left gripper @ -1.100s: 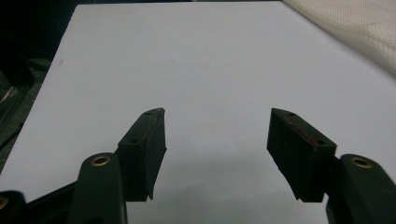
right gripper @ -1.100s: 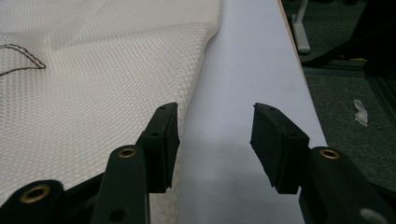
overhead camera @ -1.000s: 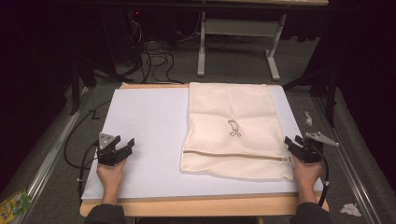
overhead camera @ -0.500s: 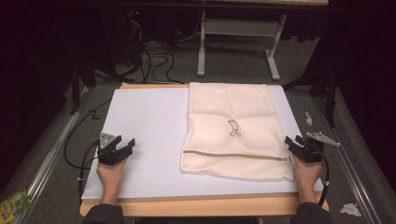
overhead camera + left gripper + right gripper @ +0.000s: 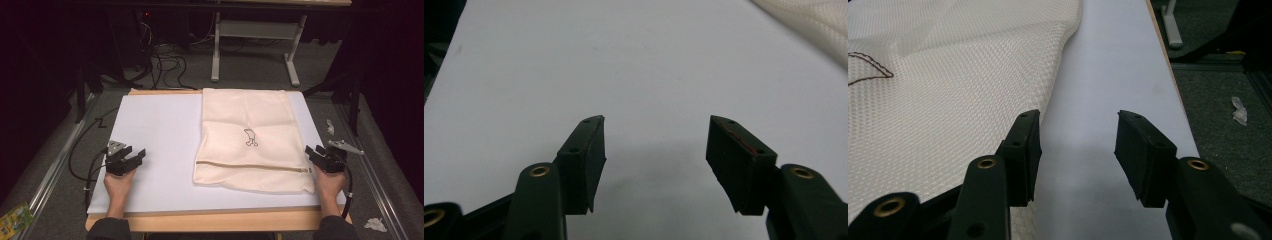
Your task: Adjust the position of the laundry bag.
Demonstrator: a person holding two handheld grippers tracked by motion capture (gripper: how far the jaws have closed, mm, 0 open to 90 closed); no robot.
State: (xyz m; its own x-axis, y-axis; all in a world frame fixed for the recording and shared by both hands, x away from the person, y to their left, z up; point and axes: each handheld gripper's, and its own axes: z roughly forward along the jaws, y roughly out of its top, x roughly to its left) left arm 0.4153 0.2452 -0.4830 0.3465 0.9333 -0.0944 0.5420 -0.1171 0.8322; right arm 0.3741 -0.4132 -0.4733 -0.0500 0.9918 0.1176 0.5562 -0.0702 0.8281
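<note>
A cream mesh laundry bag (image 5: 250,140) lies flat on the right half of a white worktop (image 5: 155,130), its long axis running away from the person and its zipper (image 5: 250,166) crossing it near the closer end. The right gripper (image 5: 320,156) sits just beside the bag's near right corner, closer to it than its partner; in the right gripper view its jaws have just been narrowing slightly yet stand spread, with bare white board between them and the bag's woven edge (image 5: 973,90) lying against the outer side of the jaw nearer the bag. The bag lies toward the worktop's middle from this gripper, so the coming grasp looks to turn on a short sideways shift onto that corner. The left gripper (image 5: 131,159) rests well apart from the bag, across open board on the side of its long left edge; in the left gripper view (image 5: 654,145) its jaws also stand spread on nothing, and a sliver of the bag (image 5: 809,25) shows at the far corner. A small dark embroidered mark (image 5: 250,137) sits at the bag's centre. The white board lies on a wooden top whose edge shows nearest the person. Beyond the bag, a grey carpeted floor (image 5: 180,75) carries loose black cables (image 5: 165,60) and the white legs of a desk frame (image 5: 255,50) in a dark room.
</note>
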